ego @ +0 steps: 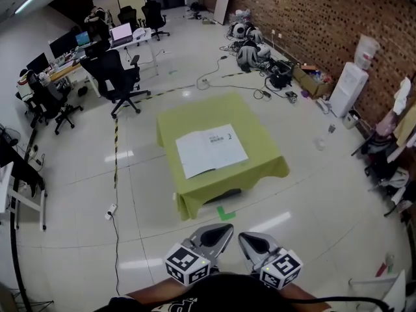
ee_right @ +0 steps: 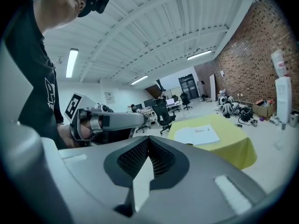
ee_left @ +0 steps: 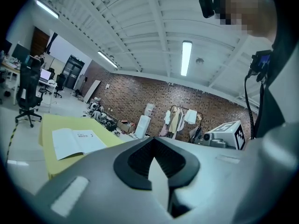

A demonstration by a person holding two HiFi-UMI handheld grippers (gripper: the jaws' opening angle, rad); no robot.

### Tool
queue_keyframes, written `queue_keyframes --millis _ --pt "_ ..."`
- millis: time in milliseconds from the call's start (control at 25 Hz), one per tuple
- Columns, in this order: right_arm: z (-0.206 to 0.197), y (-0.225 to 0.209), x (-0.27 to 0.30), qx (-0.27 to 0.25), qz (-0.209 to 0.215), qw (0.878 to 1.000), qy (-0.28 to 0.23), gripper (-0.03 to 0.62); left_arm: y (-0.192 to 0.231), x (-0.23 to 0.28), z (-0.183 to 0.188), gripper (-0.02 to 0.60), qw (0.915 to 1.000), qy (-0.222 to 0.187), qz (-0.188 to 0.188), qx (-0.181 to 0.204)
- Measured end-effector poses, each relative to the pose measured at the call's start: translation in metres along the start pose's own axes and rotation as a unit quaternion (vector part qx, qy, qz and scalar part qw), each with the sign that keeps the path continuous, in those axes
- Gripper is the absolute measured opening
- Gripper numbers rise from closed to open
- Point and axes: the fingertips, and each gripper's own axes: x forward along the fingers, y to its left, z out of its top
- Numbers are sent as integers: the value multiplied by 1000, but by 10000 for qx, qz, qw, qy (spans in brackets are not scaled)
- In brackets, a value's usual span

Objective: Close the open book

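The open book (ego: 211,149) lies flat on the yellow-green tablecloth (ego: 253,119), well ahead of both pairs of fingers and touching neither. Its white pages face up, with a little dark print on the right-hand page. Nearer the person's body, the left gripper (ego: 218,236) and right gripper (ego: 257,242) hang side by side above the floor. Each has its fingers pressed together, with nothing between them.

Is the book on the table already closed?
No, the book lies open, white pages up, on the yellow-green table.
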Motion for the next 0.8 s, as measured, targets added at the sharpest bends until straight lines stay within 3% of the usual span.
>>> queue_keyframes --millis 320,800 --pt "26 -18 46 -187 -149 9997 -8 8 49 3 21 6 9998 -135 -122 -55" --pt "30 -34 69 -126 -370 9991 139 8 76 19 20 6 9990 -57 -402 -202"
